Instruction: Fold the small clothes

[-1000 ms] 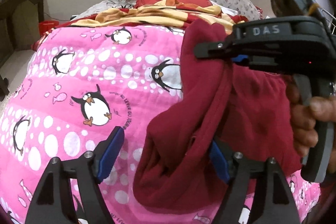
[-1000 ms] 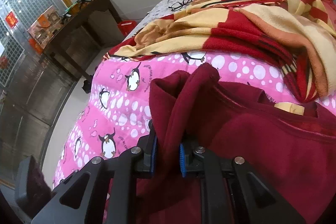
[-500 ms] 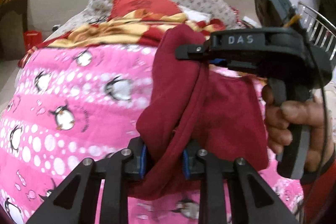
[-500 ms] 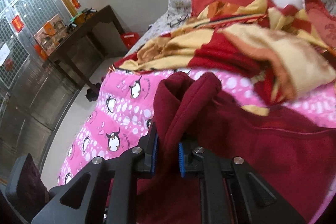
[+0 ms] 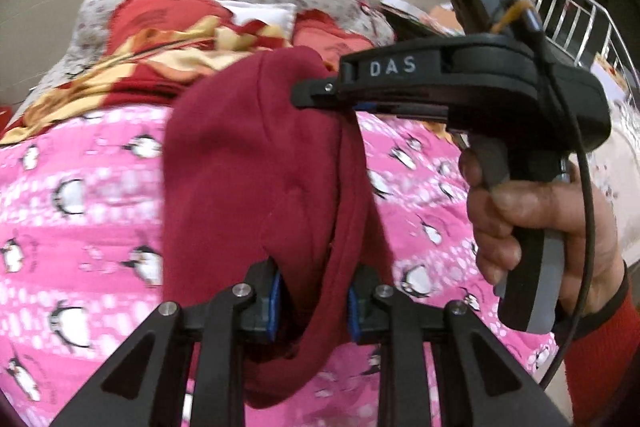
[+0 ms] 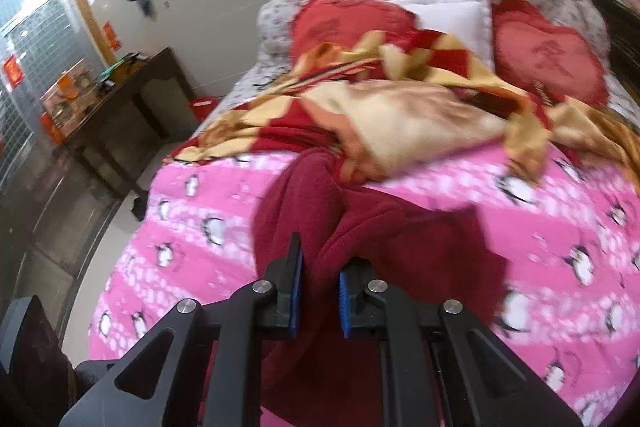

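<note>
maroon garment (image 5: 248, 163) bunched, hanging lengthwise between both grippers, above pink bedspread (image 5: 80, 195)

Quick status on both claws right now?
Left claw: shut on the maroon garment.
Right claw: closing, clamped on the same garment.

a home bedroom: a bed with a pink penguin-print quilt (image 6: 560, 211), a red and yellow blanket (image 6: 400, 107), heart-shaped red cushions (image 6: 548, 55), and a dark wooden side table (image 6: 132, 83) against the wall.

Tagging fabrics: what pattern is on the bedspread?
Pink bedspread with penguins and white dots; right wrist view shows it best.
</note>
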`<control>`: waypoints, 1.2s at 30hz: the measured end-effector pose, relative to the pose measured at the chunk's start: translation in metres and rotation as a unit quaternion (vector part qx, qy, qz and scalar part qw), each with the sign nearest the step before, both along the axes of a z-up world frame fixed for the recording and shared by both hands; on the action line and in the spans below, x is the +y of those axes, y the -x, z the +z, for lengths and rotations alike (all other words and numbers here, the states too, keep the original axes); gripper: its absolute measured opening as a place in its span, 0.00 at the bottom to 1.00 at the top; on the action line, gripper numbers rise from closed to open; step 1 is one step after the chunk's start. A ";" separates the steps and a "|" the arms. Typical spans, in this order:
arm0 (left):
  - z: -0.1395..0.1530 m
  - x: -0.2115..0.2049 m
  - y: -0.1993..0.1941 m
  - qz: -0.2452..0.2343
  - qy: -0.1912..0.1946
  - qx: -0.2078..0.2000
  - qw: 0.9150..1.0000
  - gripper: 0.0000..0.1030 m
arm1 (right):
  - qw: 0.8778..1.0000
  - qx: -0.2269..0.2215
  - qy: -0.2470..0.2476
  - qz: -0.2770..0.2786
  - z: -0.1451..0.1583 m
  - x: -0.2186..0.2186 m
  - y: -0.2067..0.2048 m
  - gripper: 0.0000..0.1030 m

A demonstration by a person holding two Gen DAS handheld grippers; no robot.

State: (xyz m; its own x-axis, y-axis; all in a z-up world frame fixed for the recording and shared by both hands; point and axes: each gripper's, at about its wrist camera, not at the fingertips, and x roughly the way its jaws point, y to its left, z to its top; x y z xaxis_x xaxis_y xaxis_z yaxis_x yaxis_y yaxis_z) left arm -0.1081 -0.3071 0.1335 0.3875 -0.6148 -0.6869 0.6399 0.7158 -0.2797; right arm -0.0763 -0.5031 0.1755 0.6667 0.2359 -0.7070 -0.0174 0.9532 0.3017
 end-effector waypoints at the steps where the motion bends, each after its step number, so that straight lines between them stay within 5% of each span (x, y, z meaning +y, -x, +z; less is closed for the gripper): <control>1: -0.006 -0.011 0.003 -0.006 -0.005 0.004 1.000 0.24 | 1.000 0.004 -0.002 -0.009 -0.004 -0.012 0.005 0.16; 8: -0.051 -0.057 0.017 -0.021 -0.045 0.029 0.998 0.24 | 0.996 0.056 -0.039 -0.061 -0.064 -0.069 0.021 0.17; 15: -0.048 -0.055 0.015 -0.015 -0.042 0.030 0.999 0.25 | 0.987 0.018 -0.142 -0.079 -0.077 -0.095 0.018 0.40; 17: -0.042 -0.055 0.015 -0.007 -0.035 0.028 0.999 0.25 | 0.989 0.016 -0.127 -0.072 -0.073 -0.089 0.011 0.35; 18: -0.039 -0.054 0.015 -0.004 -0.030 0.026 0.999 0.25 | 0.991 0.009 -0.112 -0.070 -0.068 -0.084 0.010 0.24; 21: -0.032 -0.055 0.016 0.006 -0.006 0.021 1.000 0.35 | 0.996 -0.043 -0.047 -0.058 -0.041 -0.071 0.009 0.22; 23: -0.036 -0.064 0.014 -0.002 0.000 0.038 0.999 0.45 | 0.997 -0.031 -0.019 -0.067 -0.046 -0.072 0.000 0.22; 26: -0.042 -0.068 0.013 -0.011 -0.016 0.057 0.998 0.46 | 0.997 0.020 0.041 -0.068 -0.074 -0.069 -0.019 0.22; 28: -0.033 -0.055 0.021 -0.020 -0.011 0.048 0.999 0.47 | 0.997 0.011 0.036 -0.063 -0.078 -0.075 -0.014 0.23; 32: -0.010 -0.014 0.034 -0.021 0.008 0.022 1.000 0.69 | 0.997 0.008 0.010 -0.077 -0.059 -0.088 0.011 0.30; 36: -0.002 0.022 0.029 0.023 -0.011 -0.017 1.000 0.71 | 0.999 -0.011 -0.007 -0.040 -0.034 -0.070 0.045 0.30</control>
State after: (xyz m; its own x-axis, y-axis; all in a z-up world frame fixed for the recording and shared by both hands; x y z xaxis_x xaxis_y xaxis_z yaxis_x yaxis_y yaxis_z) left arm -0.1366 -0.2846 0.1316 0.4388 -0.5804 -0.6860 0.6143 0.7509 -0.2424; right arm -0.1213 -0.5730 0.1412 0.6994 0.1909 -0.6888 0.0523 0.9474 0.3156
